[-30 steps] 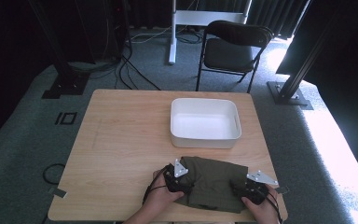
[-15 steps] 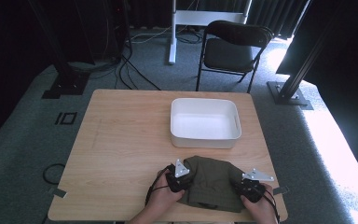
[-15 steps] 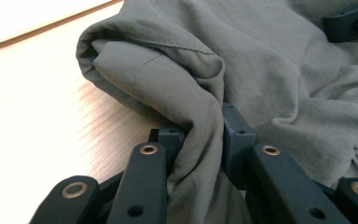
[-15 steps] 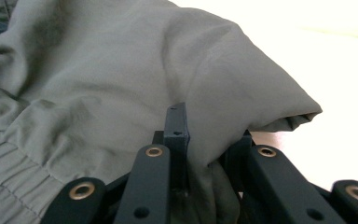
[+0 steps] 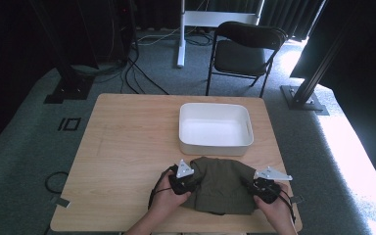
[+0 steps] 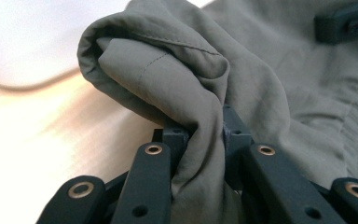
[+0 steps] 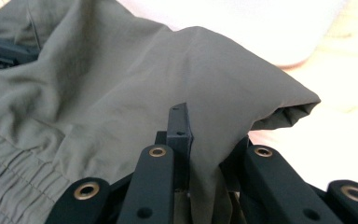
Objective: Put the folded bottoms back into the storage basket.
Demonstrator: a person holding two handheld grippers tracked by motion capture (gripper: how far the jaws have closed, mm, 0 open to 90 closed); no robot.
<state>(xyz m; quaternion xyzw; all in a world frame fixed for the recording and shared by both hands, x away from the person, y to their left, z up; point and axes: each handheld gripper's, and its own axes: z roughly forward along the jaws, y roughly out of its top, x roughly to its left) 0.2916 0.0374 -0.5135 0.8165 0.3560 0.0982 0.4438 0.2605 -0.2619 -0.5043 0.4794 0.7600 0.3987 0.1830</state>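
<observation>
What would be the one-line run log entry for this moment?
left gripper: shut on olive-green folded fabric garment | right gripper: shut on garment | white rectangular plastic bin: empty, behind garment | light wooden table

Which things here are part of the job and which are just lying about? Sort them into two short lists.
In the job, as far as the frames suggest:
- olive garment, folded on the table
- left gripper, shut on its left edge
- right gripper, shut on its right edge
- white bin, empty, just beyond the garment; probably its destination

Lying about:
- folding chair
- floor cables
</observation>
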